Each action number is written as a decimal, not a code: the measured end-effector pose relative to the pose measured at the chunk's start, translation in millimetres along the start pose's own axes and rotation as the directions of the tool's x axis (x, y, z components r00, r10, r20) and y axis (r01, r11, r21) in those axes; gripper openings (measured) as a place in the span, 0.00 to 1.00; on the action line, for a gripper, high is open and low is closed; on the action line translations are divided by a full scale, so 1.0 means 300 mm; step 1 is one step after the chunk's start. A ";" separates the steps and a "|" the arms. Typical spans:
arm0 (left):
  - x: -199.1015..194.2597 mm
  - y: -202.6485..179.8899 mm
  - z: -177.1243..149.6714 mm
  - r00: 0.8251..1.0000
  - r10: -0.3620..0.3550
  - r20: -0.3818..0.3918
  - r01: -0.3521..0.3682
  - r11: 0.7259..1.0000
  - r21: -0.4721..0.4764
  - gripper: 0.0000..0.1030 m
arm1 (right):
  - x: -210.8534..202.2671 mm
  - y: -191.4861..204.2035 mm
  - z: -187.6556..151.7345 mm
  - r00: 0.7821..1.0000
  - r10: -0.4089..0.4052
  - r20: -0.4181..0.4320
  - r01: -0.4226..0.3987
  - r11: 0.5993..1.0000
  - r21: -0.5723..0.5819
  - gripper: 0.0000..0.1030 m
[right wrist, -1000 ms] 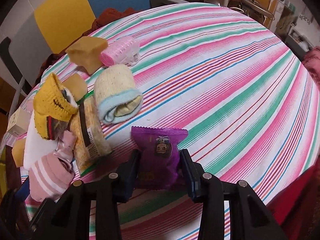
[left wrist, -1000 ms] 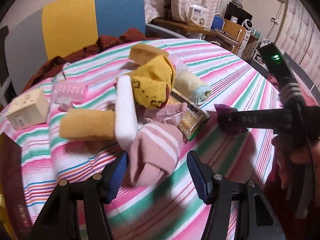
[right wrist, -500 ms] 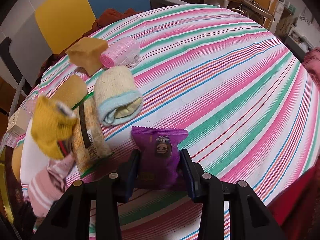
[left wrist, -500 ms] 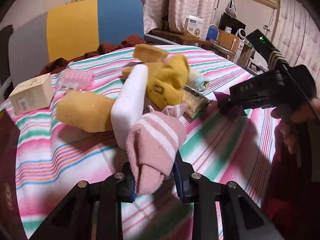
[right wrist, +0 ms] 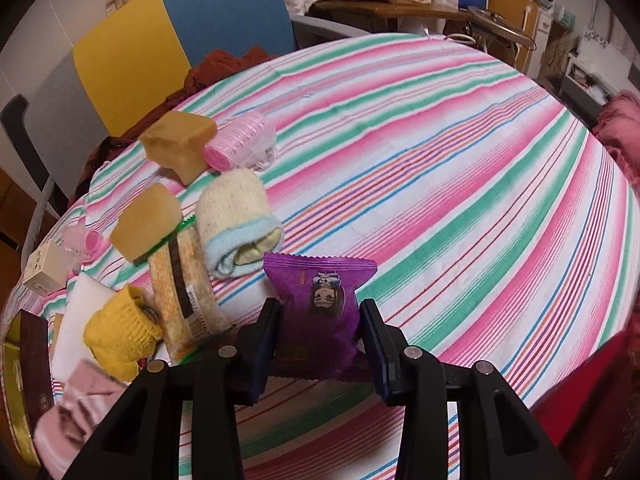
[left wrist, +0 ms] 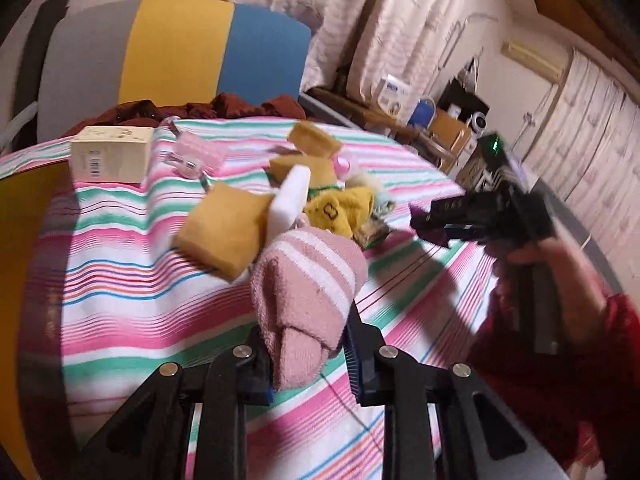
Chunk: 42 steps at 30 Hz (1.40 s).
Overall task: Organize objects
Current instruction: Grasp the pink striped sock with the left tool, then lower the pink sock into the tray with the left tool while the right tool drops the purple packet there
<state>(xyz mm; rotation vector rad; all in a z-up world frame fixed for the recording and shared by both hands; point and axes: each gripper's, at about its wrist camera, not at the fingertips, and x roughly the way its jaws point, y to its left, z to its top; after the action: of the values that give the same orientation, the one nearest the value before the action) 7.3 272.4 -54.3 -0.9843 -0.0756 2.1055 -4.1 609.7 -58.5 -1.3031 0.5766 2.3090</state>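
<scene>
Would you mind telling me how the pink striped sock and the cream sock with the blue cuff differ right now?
The pink striped sock is clamped in the left gripper; the cream sock lies free on the striped tablecloth. The pink striped sock is dusty pink with white bands, while the cream sock is speckled cream with a light blue cuff. Both are rolled into bundles.
</scene>
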 end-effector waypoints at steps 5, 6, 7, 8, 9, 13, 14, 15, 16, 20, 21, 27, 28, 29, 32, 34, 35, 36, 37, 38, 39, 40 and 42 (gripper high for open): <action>-0.090 0.046 -0.005 0.999 -0.005 0.044 0.007 0.999 -0.046 0.24 | -0.019 0.018 -0.010 1.000 0.000 0.029 0.001 0.999 -0.040 0.40; -0.104 0.054 -0.008 0.999 0.000 0.050 0.002 0.999 -0.050 0.24 | -0.033 0.018 -0.018 0.999 -0.004 0.032 0.005 0.999 -0.049 0.40; -0.124 0.067 -0.012 0.998 0.006 0.057 -0.003 0.998 -0.055 0.24 | -0.037 0.025 -0.021 0.999 -0.005 0.036 0.007 0.998 -0.060 0.40; -0.142 0.077 -0.014 0.998 0.012 0.065 -0.008 0.998 -0.063 0.24 | -0.043 0.031 -0.025 0.999 -0.006 0.043 0.009 0.997 -0.070 0.40; -0.168 0.091 -0.018 0.997 0.018 0.075 -0.012 0.997 -0.075 0.24 | -0.047 0.039 -0.027 0.999 -0.008 0.052 0.012 0.997 -0.080 0.40; -0.244 0.140 -0.031 0.993 0.053 0.110 -0.041 0.993 -0.107 0.24 | -0.076 0.066 -0.031 0.996 -0.010 0.094 0.020 0.994 -0.110 0.40; -0.263 0.151 -0.034 0.991 0.063 0.115 -0.050 0.993 -0.111 0.24 | -0.086 0.077 -0.035 0.994 -0.008 0.108 0.021 0.993 -0.119 0.40; -0.285 0.168 -0.038 0.990 0.080 0.118 -0.066 0.991 -0.116 0.24 | -0.103 0.091 -0.040 0.992 -0.011 0.127 0.028 0.991 -0.132 0.40; -0.301 0.182 -0.042 0.988 0.093 0.122 -0.078 0.990 -0.121 0.24 | -0.120 0.105 -0.046 0.989 -0.013 0.145 0.034 0.989 -0.147 0.40; -0.377 0.265 -0.063 0.978 0.160 0.133 -0.138 0.977 -0.160 0.24 | -0.219 0.217 -0.114 0.973 0.080 0.217 -0.039 0.981 -0.189 0.40; -0.395 0.291 -0.070 0.975 0.177 0.136 -0.152 0.973 -0.176 0.24 | -0.235 0.251 -0.136 0.970 0.114 0.213 -0.071 0.978 -0.198 0.40; -0.454 0.442 -0.108 0.960 0.264 0.097 -0.232 0.938 -0.257 0.24 | -0.332 0.589 -0.320 0.939 0.323 0.122 -0.254 0.886 -0.389 0.40; -0.462 0.462 -0.116 0.957 0.276 0.091 -0.243 0.932 -0.268 0.24 | -0.345 0.640 -0.349 0.930 0.351 0.103 -0.281 0.866 -0.414 0.40; -0.469 0.484 -0.122 0.955 0.284 0.083 -0.251 0.927 -0.280 0.24 | -0.360 0.701 -0.381 0.919 0.387 0.079 -0.315 0.839 -0.444 0.40; -0.478 0.544 -0.139 0.948 0.315 0.050 -0.286 0.909 -0.304 0.24 | -0.392 0.855 -0.460 0.890 0.456 0.016 -0.386 0.770 -0.508 0.40; -0.475 0.571 -0.154 0.945 0.325 0.027 -0.300 0.900 -0.316 0.24 | -0.395 0.945 -0.512 0.877 0.480 -0.024 -0.414 0.729 -0.545 0.40; -0.479 0.589 -0.167 0.944 0.330 0.020 -0.306 0.895 -0.323 0.24 | -0.390 1.002 -0.540 0.881 0.472 -0.041 -0.410 0.716 -0.565 0.40; -0.478 0.601 -0.176 0.941 0.337 0.012 -0.315 0.892 -0.325 0.24 | -0.378 1.034 -0.556 0.885 0.463 -0.057 -0.409 0.711 -0.572 0.40; -0.479 0.601 -0.178 0.935 0.354 0.013 -0.333 0.892 -0.306 0.24 | -0.363 1.069 -0.576 0.888 0.453 -0.081 -0.413 0.705 -0.576 0.40; -0.478 0.603 -0.179 0.932 0.362 0.008 -0.344 0.892 -0.292 0.24 | -0.343 1.111 -0.592 0.889 0.445 -0.107 -0.420 0.701 -0.577 0.40; -0.475 0.609 -0.182 0.930 0.367 0.001 -0.352 0.891 -0.286 0.24 | -0.330 1.136 -0.607 0.890 0.440 -0.122 -0.424 0.698 -0.577 0.40; -0.474 0.612 -0.182 0.926 0.378 -0.004 -0.364 0.888 -0.280 0.24 | -0.313 1.167 -0.624 0.891 0.434 -0.136 -0.427 0.693 -0.581 0.40; -0.465 0.616 -0.181 0.913 0.407 -0.022 -0.398 0.881 -0.256 0.24 | -0.299 1.207 -0.648 0.896 0.422 -0.140 -0.417 0.688 -0.594 0.40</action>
<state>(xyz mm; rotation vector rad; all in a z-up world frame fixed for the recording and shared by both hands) -20.3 36.9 -71.5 -1.2004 -0.1759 2.5419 -26.0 191.4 -19.7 -1.5574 0.1002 3.0571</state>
